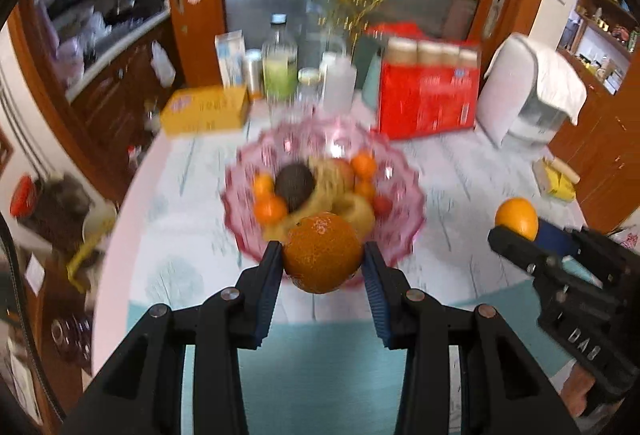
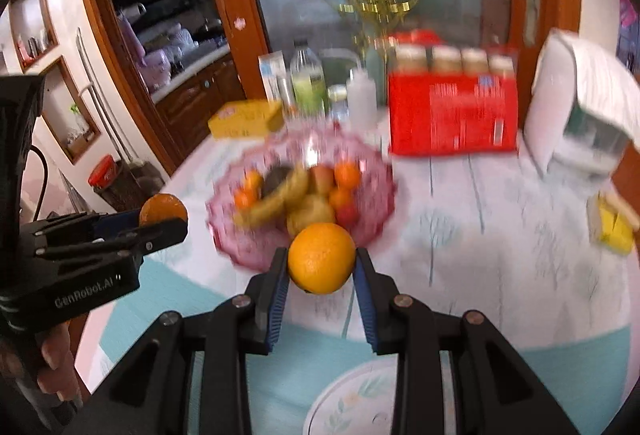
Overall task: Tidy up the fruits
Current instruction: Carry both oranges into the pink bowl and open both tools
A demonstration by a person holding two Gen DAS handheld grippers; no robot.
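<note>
Oranges are clamped in both tools: we see the left gripper closed on a dark orange, the right gripper on a bright orange. Pink fruit bowl lies at twelve o'clock from each, just beyond the fruit, left hand slightly nearer by our judgement.

So the table has a pale cloth with a faint tree print, plus a teal band along the near edge. Dead centre sits a pink glass bowl. Behind it, upper middle of the frame, there's a yellow box, a row of bottles and jars, and a red carton. A white appliance stands upper right, with a small yellow packet at the right edge. The right wrist view shows a patterned plate at bottom centre.
</note>
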